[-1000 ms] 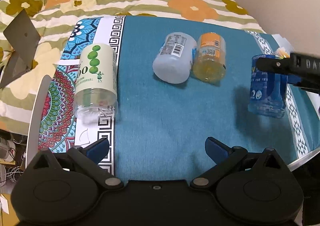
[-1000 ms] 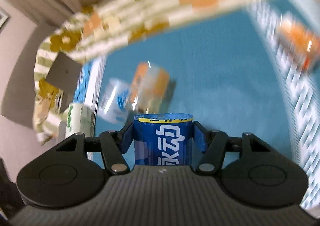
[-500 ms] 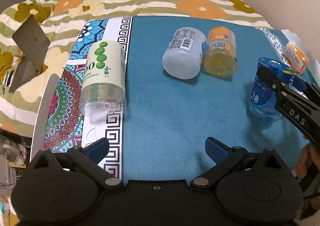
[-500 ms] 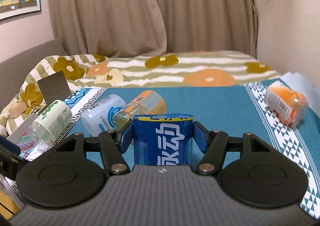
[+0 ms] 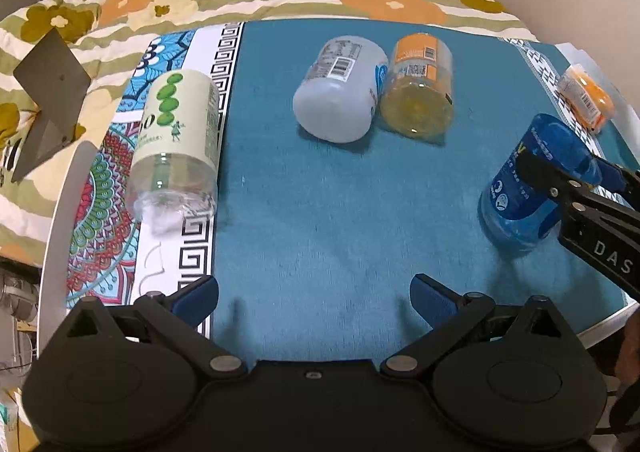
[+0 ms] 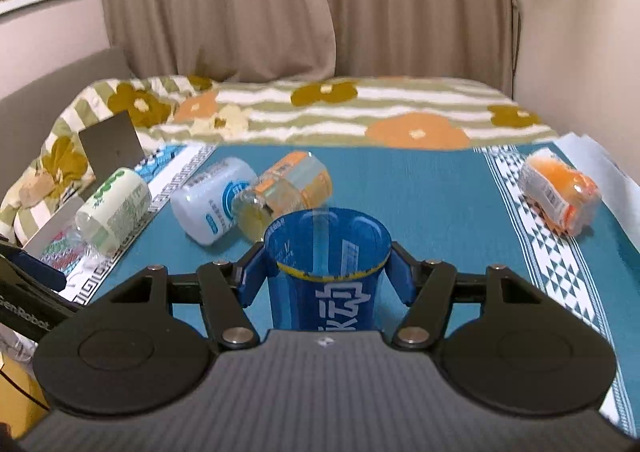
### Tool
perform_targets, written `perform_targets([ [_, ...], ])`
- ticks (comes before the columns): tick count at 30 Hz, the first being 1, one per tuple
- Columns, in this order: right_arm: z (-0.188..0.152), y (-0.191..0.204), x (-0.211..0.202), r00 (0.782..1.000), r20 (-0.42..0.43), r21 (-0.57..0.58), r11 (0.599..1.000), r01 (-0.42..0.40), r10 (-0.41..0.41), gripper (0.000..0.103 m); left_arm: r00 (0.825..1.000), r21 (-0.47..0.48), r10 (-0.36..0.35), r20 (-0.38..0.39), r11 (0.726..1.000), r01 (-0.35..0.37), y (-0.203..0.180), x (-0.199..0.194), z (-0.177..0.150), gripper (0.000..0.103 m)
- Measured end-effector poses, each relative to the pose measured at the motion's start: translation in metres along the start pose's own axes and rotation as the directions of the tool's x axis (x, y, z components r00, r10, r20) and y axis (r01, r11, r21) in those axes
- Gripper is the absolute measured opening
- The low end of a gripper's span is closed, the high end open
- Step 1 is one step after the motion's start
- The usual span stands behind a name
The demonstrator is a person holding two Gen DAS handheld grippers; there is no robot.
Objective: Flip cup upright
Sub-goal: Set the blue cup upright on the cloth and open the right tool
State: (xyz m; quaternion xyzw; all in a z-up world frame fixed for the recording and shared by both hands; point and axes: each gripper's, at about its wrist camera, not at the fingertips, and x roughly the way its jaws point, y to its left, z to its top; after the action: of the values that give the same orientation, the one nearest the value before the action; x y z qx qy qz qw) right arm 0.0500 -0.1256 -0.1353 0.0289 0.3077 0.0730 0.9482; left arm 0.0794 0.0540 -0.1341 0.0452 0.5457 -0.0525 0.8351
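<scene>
Both pads of your right gripper (image 6: 327,276) clamp the blue cup (image 6: 326,252), seemingly seated upright; release next. Left gripper (image 5: 314,298) gapes, holding nothing.

Your right gripper (image 6: 327,276) jaws clamp the blue cup (image 6: 326,272) | mouth up | white bottle (image 6: 214,203) beyond, left
</scene>
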Motion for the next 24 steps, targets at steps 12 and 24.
perform_targets([
  [12, 0.007, 0.001, 0.0, 0.991, -0.135, -0.002, 1.0, 0.003, -0.003, 0.078, 0.999, -0.053, -0.018, -0.039, 0.998, 0.015, -0.003, -0.002, -0.008, 0.103],
  [24, 0.011, -0.001, 0.005, 0.989, -0.147, 0.007, 1.0, -0.004, 0.005, 0.103, 0.998, -0.116, -0.031, -0.059, 0.993, 0.024, -0.002, -0.01, -0.018, 0.103],
])
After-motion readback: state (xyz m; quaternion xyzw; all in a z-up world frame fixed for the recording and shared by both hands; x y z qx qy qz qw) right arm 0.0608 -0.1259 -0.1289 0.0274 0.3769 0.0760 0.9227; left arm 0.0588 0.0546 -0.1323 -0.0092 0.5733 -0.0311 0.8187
